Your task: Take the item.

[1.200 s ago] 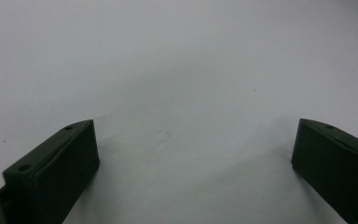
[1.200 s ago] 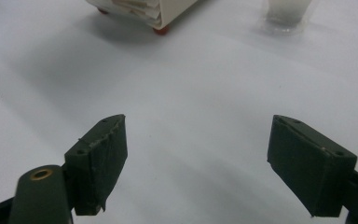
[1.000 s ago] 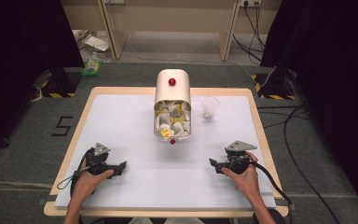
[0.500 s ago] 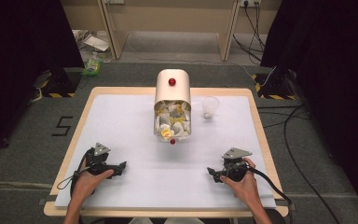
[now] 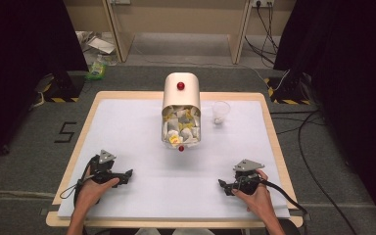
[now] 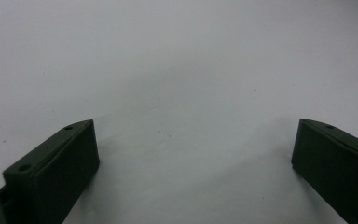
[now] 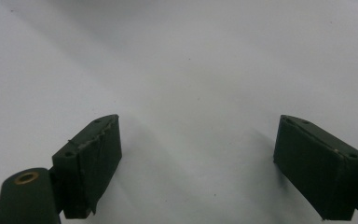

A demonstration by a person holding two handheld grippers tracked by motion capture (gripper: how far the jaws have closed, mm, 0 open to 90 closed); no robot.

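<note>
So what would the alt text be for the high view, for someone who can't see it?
A person's hands rest a left gripper and a right gripper, both open and empty, on a white table. Farther back, a cream container lies full of small packets, with a clear plastic cup beside it.

cup just right of the container, mid-back on the table.

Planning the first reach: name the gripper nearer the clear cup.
The right gripper; the clear cup stands on its side of the table, right of the canister.
</note>
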